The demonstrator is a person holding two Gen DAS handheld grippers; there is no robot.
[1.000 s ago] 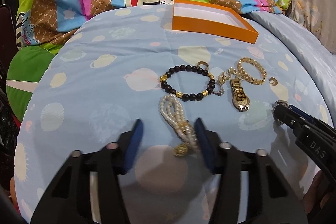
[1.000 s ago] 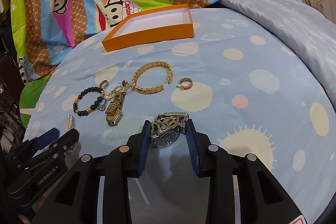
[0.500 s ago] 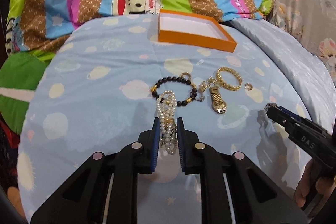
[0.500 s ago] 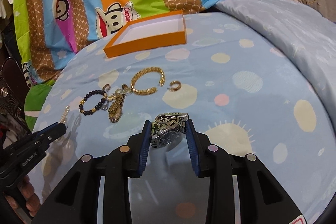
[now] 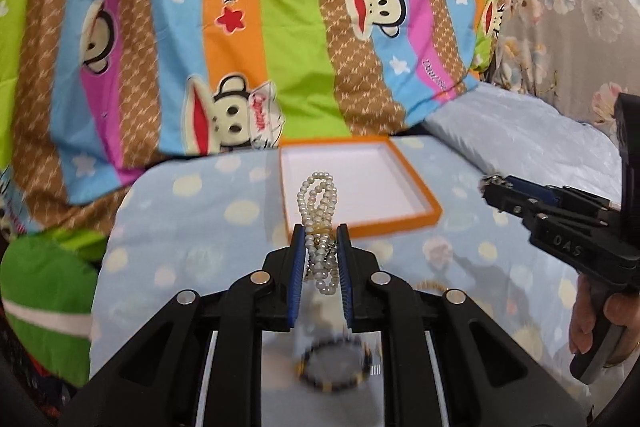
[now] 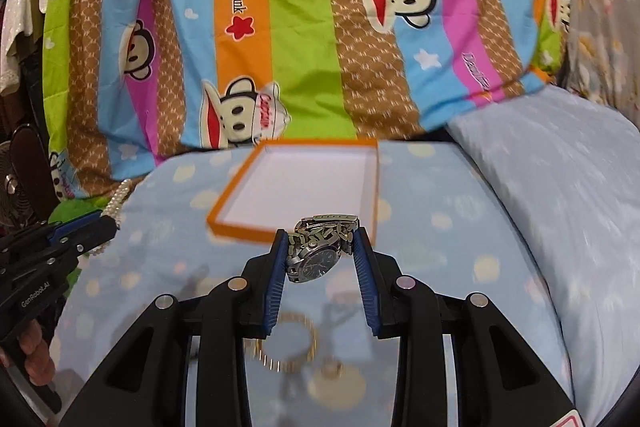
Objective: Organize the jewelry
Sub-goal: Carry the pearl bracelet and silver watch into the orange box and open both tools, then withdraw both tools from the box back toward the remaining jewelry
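Left gripper (image 5: 320, 239) clamped on a pearl bracelet (image 5: 318, 211), strands pinched between both blue pads, loops sticking up past the tips. It's held off the bed, in front of the orange box (image 5: 360, 183), which lies open on the blue spotted sheet (image 5: 192, 211) with a white inside. Below the left gripper, blurred, a dark beaded bracelet (image 5: 334, 367) on the sheet. Further right, right gripper (image 6: 320, 247) closed on a silver watch (image 6: 320, 247), dial facing up, band folded above it, also lifted, near the box's front edge. Under it a gold chain bracelet (image 6: 288, 343), smeared by motion blur, probably flat on the sheet. Striped monkey-print quilt (image 6: 320, 27) behind the box.
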